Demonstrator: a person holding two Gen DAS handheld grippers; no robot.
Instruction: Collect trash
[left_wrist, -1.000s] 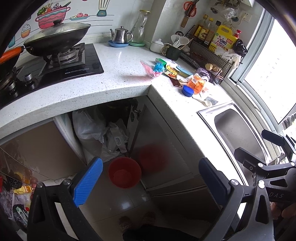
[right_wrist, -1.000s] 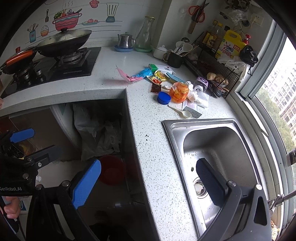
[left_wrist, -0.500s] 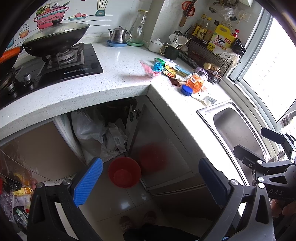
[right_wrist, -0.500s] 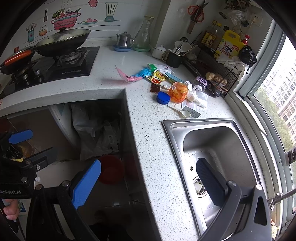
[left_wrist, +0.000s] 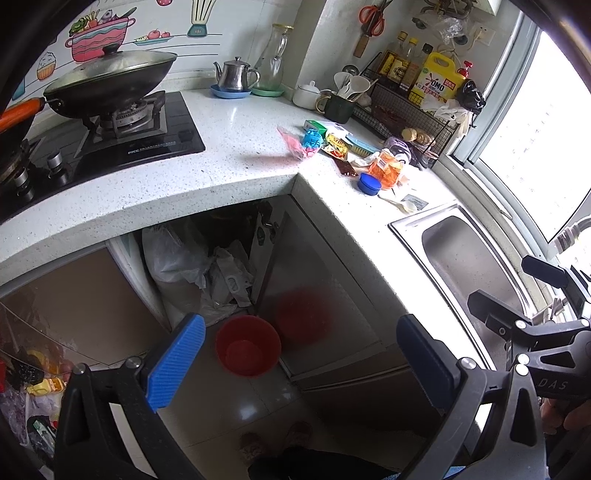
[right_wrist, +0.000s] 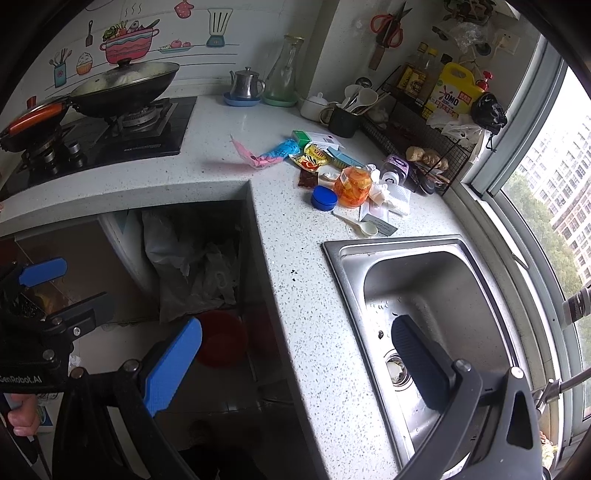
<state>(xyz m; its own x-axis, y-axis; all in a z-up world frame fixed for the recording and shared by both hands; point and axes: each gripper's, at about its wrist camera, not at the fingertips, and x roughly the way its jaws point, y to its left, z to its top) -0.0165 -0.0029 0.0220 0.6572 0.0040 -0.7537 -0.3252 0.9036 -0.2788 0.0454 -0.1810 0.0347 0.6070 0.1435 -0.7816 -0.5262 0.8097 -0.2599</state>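
Trash lies in a heap on the white counter (right_wrist: 295, 280) beside the sink: a pink wrapper (right_wrist: 246, 153), a blue wrapper (right_wrist: 282, 149), a yellow sachet (right_wrist: 314, 158), an orange bag (right_wrist: 352, 186), a blue lid (right_wrist: 324, 197) and a white spoon (right_wrist: 360, 225). The left wrist view shows the same orange bag (left_wrist: 388, 168) and blue lid (left_wrist: 369, 183). A red bucket (left_wrist: 248, 345) stands on the floor below the counter corner. My left gripper (left_wrist: 301, 363) hangs open over the bucket. Empty and open, my right gripper (right_wrist: 295, 365) hovers over the counter edge, well short of the heap.
A steel sink (right_wrist: 424, 295) lies right of the heap. A wok (left_wrist: 110, 79) sits on the hob, a kettle (left_wrist: 236, 75) behind it. A wire rack (right_wrist: 424, 140) with bottles lines the window side. White plastic bags (left_wrist: 192, 269) fill the open cabinet. A person's feet (left_wrist: 273, 439) show on the floor.
Hardly anything differs; both views drift only slightly and both grippers stay open and empty.
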